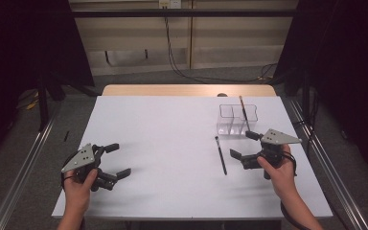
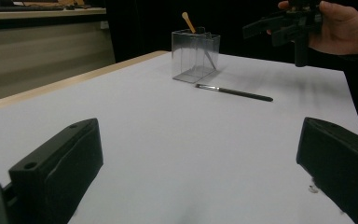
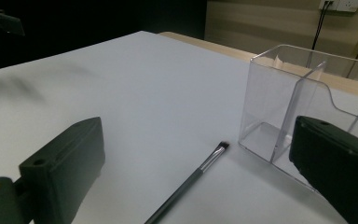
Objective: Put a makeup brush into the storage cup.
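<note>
Brushes are the things in hand here: a thin black makeup brush (image 1: pixel 220 155) lies flat on the white table (image 1: pixel 163 143), its bristle end toward the far side, just left of the right gripper (image 1: pixel 243 146). That gripper is held in the person's right hand (image 1: pixel 280 170) above the table, jaws spread wide with nothing between them. In the right gripper view the brush (image 3: pixel 193 179) lies on the table between the two black jaws, its bristle tip close to the near corner of a clear plastic organiser box (image 3: pixel 303 107).

The box (image 1: pixel 237 120) stands on the far right part of the table, just beyond the brush and the right gripper. It is split by a wall into compartments, and a second brush with a light wooden handle (image 1: pixel 243 111) leans tilted inside it, near the dividing wall.

The left gripper (image 1: pixel 115 160) sits well apart at the near left, held in the left hand (image 1: pixel 79 184), jaws likewise wide open and holding nothing. Bare table lies between it and the brush.
</note>
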